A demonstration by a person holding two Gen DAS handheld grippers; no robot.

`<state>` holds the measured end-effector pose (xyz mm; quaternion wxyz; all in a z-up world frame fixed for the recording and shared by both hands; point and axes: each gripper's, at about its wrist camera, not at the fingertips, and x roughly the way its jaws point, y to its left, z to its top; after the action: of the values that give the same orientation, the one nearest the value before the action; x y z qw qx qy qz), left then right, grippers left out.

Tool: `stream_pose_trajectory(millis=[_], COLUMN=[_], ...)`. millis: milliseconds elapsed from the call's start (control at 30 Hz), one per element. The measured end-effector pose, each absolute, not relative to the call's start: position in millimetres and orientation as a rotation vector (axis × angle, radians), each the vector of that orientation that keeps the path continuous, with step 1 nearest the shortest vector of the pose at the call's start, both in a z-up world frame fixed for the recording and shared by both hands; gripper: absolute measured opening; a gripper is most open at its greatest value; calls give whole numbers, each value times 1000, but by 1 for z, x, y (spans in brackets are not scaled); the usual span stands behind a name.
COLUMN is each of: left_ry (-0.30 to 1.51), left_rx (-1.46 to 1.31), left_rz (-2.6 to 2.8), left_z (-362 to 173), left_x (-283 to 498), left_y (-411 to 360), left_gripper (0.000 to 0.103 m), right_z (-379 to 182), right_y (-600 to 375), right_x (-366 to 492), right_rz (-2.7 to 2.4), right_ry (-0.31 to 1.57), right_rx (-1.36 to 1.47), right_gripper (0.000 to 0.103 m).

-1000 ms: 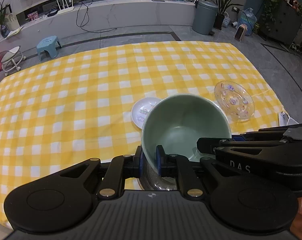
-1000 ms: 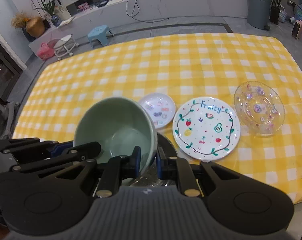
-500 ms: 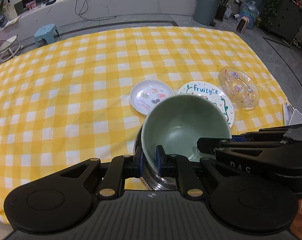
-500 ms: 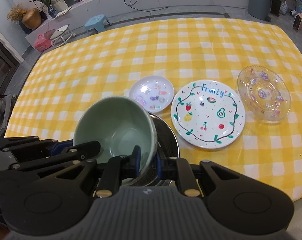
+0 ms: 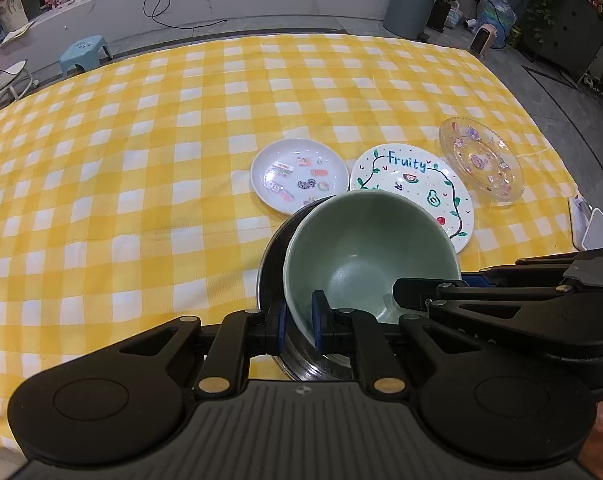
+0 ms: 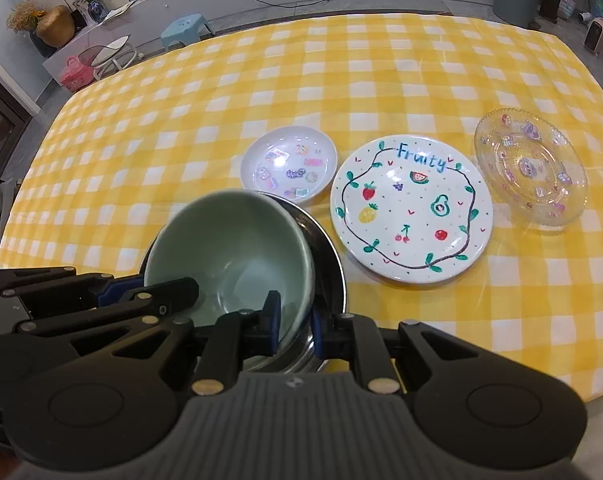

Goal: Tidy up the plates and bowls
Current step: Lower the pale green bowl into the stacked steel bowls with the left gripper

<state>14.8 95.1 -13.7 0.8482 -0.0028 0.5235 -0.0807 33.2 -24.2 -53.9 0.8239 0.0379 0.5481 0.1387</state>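
- We find the left gripper (image 5: 299, 322) clamped on the green bowl's (image 5: 365, 248) rim.
- We find the right gripper (image 6: 295, 322) clamped on the opposite rim, above a steel bowl (image 6: 329, 256).

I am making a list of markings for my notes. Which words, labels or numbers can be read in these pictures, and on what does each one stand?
"Fruity": in blue letters on the white fruit plate.
Prints on the small white dish: too small to read.
Nothing else is readable.
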Motion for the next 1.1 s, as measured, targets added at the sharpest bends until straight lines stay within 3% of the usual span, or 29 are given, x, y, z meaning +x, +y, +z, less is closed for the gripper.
stream_pose_trajectory(millis=[100, 267, 633, 1100], left_ry=[1104, 1116, 1118, 1104], left_rx=[-5, -22, -6, -6], left_rz=[-170, -166, -160, -167], left_z=[-14, -14, -13, -1], left_x=[15, 16, 16, 16], left_y=[95, 97, 96, 99], left_gripper=[14, 14, 15, 17], right_z=[-53, -53, -51, -44], right_y=[-23, -24, -22, -24], right_x=[34, 34, 30, 30], right_rz=[297, 304, 307, 340], right_ry=[1169, 1170, 1154, 1152], right_rx=[77, 100, 39, 40], right_gripper=[14, 23, 23, 36])
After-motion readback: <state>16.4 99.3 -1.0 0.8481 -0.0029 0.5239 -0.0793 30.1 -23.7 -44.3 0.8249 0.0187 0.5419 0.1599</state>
